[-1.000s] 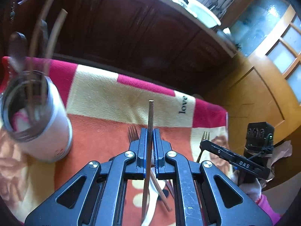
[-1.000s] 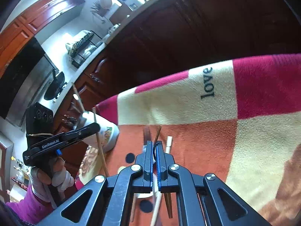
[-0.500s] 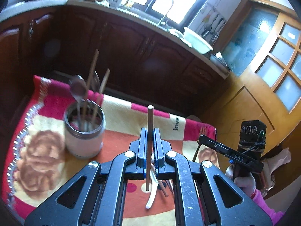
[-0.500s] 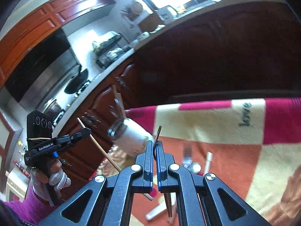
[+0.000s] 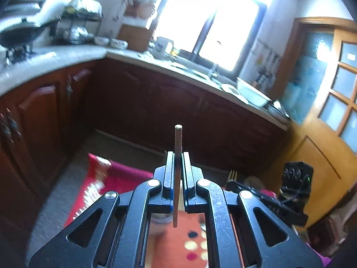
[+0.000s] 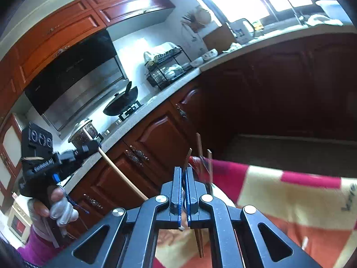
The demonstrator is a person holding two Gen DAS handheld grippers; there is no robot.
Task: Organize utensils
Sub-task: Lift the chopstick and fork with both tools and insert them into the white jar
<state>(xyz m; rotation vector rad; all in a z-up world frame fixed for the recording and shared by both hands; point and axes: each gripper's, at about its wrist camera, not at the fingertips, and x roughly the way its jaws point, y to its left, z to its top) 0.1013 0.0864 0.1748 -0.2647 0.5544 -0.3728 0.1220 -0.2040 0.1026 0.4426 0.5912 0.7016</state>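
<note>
My left gripper is shut on a wooden chopstick that stands upright between its jaws, held high above the blanket. The right wrist view shows that gripper at the left with the chopstick slanting down. My right gripper is shut on a fork handle; the fork's tines show in the left wrist view. The utensil holder is mostly hidden behind my right gripper; only sticks rise from it.
The red, cream and orange blanket covers the table. Dark wood cabinets and a counter run behind. A wooden door stands at the right. A stove with a wok is far left.
Both grippers have risen and tilted up, so the views now show the kitchen more than the table. The holder has dropped out of the left wrist view. Both grips are unchanged.
</note>
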